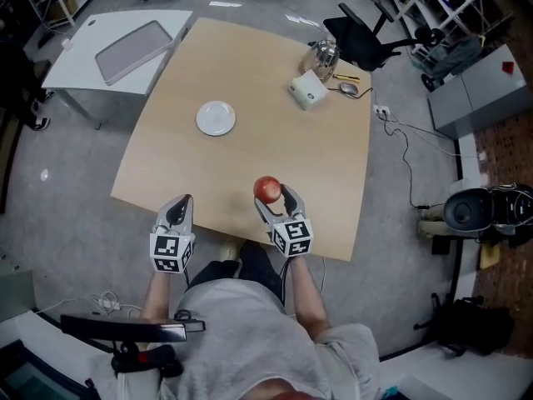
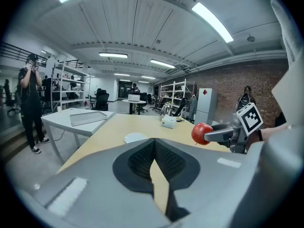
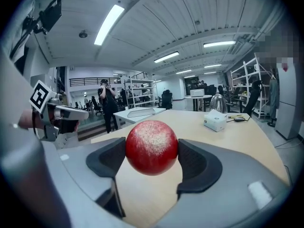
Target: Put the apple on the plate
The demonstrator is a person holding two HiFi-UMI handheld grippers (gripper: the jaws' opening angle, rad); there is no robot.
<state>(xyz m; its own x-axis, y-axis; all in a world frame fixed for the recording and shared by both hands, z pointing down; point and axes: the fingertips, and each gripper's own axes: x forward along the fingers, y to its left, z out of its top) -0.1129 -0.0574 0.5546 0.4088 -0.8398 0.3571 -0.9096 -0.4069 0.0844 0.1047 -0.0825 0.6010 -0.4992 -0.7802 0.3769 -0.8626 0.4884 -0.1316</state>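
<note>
Right gripper [image 1: 276, 197] clenched on apple [image 1: 267, 188], held above near edge of table [image 1: 250, 65]; left gripper [image 1: 180, 204] jaws together, empty, at same edge; plate [image 1: 216, 117] toward left edge, well apart from apple.

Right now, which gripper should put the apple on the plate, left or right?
Right, most likely. The right gripper is shut on the apple, so it only has to carry it ahead and left to the plate. The left gripper is shut and empty.
</note>
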